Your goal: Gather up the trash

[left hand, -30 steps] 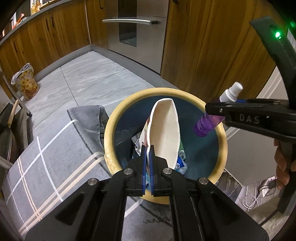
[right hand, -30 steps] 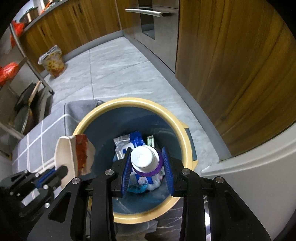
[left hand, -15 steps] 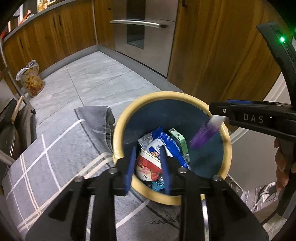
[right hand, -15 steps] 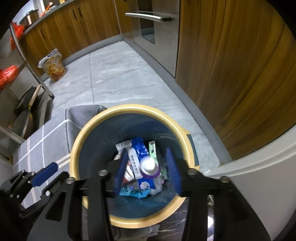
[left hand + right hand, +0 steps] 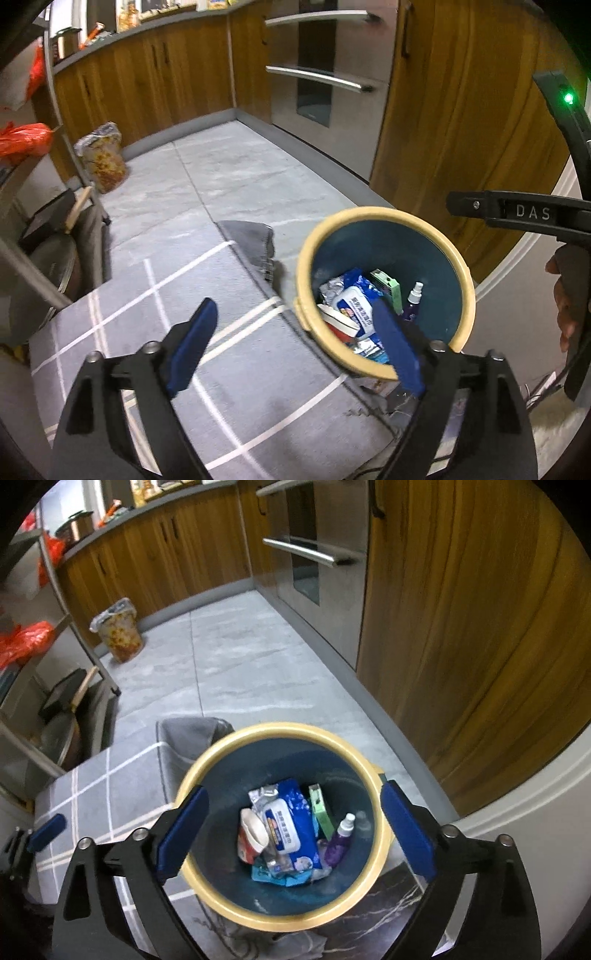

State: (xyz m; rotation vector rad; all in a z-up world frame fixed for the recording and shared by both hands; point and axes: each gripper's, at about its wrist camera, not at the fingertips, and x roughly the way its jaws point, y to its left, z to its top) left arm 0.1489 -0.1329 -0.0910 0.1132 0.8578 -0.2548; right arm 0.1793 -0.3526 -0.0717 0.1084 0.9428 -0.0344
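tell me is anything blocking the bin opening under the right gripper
Nothing visible does. The right gripper, jaws wide open, sits above the bin; its mouth is uncovered, and the purple spray bottle already lies inside.

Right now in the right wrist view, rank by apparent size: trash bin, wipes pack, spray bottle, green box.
1. trash bin
2. wipes pack
3. and 4. spray bottle and green box look alike; the bottle is partly buried, so I won't rank them.

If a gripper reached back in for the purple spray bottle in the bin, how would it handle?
The purple spray bottle looks small and rigid, so probably light. Its round body would likely roll or slip between flat pads. It leans on loose wrappers inside the bin, so it may shift when touched.
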